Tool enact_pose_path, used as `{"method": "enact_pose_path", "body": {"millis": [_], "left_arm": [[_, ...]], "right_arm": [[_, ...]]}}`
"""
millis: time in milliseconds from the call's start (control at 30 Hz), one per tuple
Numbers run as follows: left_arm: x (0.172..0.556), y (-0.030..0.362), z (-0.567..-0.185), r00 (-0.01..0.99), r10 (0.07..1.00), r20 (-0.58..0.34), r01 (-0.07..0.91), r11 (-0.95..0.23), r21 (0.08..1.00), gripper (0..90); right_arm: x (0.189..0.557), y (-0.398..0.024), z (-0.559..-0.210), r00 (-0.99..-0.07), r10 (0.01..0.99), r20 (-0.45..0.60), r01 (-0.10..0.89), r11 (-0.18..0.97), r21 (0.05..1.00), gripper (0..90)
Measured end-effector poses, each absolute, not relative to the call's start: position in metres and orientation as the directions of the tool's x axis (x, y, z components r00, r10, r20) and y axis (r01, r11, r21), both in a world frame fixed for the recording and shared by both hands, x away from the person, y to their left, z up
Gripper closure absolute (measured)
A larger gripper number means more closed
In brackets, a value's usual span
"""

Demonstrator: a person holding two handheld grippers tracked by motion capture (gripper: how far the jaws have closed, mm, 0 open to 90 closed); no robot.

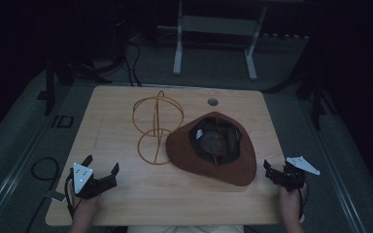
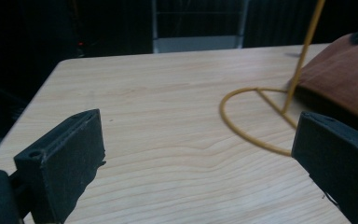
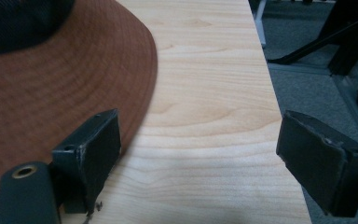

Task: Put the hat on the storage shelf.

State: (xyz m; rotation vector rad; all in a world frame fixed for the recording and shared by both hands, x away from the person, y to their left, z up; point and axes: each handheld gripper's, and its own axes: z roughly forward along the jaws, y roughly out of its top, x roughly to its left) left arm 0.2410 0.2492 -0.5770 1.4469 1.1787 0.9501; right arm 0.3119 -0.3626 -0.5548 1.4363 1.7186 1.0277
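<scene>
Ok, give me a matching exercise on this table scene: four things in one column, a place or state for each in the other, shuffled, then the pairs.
Things:
1. brown hat
2. yellow wire stand
3. left gripper
4. right gripper

Places or states:
A. open, at the table's right edge beside the hat brim
B. lies upside down, lining showing
C. open, over bare wood near the front left corner
D. stands upright, left of the hat

Pairs: 1-B, 2-D, 3-C, 4-A
</scene>
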Motion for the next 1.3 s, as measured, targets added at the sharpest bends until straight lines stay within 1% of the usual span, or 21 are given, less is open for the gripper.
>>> {"method": "enact_pose_path", "body": {"millis": [33, 100, 133, 167, 200, 333, 467, 600, 700, 800, 933, 1000, 1067, 1133, 1167, 1200, 1300], "left_arm": [[0.241, 0.249, -0.577, 0.216, 0.976, -0.017, 0.190, -0.025, 0.981, 3.1], [0.241, 0.250, -0.576, 0.230, 0.973, -0.039, 0.179, -0.003, 0.984, 3.1], [0.241, 0.249, -0.576, 0.230, 0.972, -0.037, 0.181, -0.005, 0.983, 3.1], [0.240, 0.249, -0.576, 0.232, 0.972, -0.033, 0.182, -0.010, 0.983, 3.1], [0.241, 0.249, -0.576, 0.237, 0.971, -0.026, 0.184, -0.019, 0.983, 3.1], [0.240, 0.245, -0.576, 0.254, 0.967, -0.023, 0.201, -0.029, 0.979, 3.1], [0.238, 0.237, -0.573, 0.317, 0.946, -0.064, 0.201, -0.001, 0.980, 3.1], [0.234, 0.225, -0.571, 0.366, 0.930, -0.010, 0.167, -0.055, 0.984, 3.1], [0.234, 0.223, -0.572, 0.383, 0.924, -0.011, 0.166, -0.057, 0.984, 3.1], [0.234, 0.224, -0.572, 0.389, 0.921, -0.035, 0.174, -0.036, 0.984, 3.1], [0.236, 0.225, -0.572, 0.382, 0.924, -0.030, 0.193, -0.048, 0.980, 3.1], [0.236, 0.226, -0.572, 0.386, 0.921, -0.046, 0.200, -0.035, 0.979, 3.1], [0.237, 0.227, -0.572, 0.402, 0.912, -0.081, 0.220, -0.010, 0.976, 3.1], [0.237, 0.227, -0.572, 0.402, 0.912, -0.081, 0.220, -0.010, 0.976, 3.1], [0.238, 0.227, -0.572, 0.412, 0.905, -0.108, 0.250, 0.002, 0.968, 3.1], [0.238, 0.226, -0.572, 0.416, 0.902, -0.116, 0.260, 0.004, 0.966, 3.1], [0.237, 0.224, -0.571, 0.419, 0.902, -0.104, 0.274, -0.016, 0.962, 3.1]], "right_arm": [[0.312, -0.363, -0.555, -0.175, 0.985, -0.005, 0.462, 0.086, 0.883, 13.6], [0.312, -0.362, -0.543, -0.182, 0.983, 0.017, 0.470, 0.072, 0.880, 13.6], [0.312, -0.362, -0.543, -0.182, 0.983, 0.017, 0.470, 0.072, 0.880, 13.6], [0.312, -0.360, -0.534, -0.181, 0.983, 0.015, 0.464, 0.073, 0.883, 13.6], [0.312, -0.360, -0.534, -0.181, 0.983, 0.015, 0.464, 0.073, 0.883, 13.6], [0.316, -0.355, -0.514, -0.197, 0.980, 0.012, 0.466, 0.083, 0.881, 13.5], [0.321, -0.351, -0.501, -0.232, 0.973, 0.014, 0.462, 0.098, 0.882, 13.5], [0.327, -0.345, -0.491, -0.253, 0.967, 0.013, 0.457, 0.107, 0.883, 13.5], [0.330, -0.339, -0.485, -0.262, 0.965, 0.022, 0.461, 0.105, 0.881, 13.1], [0.331, -0.334, -0.481, -0.280, 0.960, 0.022, 0.465, 0.116, 0.878, 13.0], [0.336, -0.324, -0.474, -0.308, 0.951, 0.026, 0.467, 0.127, 0.875, 13.0], [0.340, -0.318, -0.469, -0.317, 0.948, 0.018, 0.467, 0.140, 0.873, 13.0], [0.346, -0.312, -0.463, -0.337, 0.941, 0.034, 0.467, 0.136, 0.874, 13.0], [0.349, -0.309, -0.461, -0.346, 0.938, 0.032, 0.467, 0.143, 0.872, 13.0], [0.356, -0.302, -0.457, -0.364, 0.931, 0.034, 0.465, 0.150, 0.872, 12.9], [0.356, -0.302, -0.457, -0.364, 0.931, 0.034, 0.465, 0.150, 0.872, 12.9], [0.367, -0.292, -0.455, -0.390, 0.920, 0.030, 0.472, 0.172, 0.865, 12.8]]}}
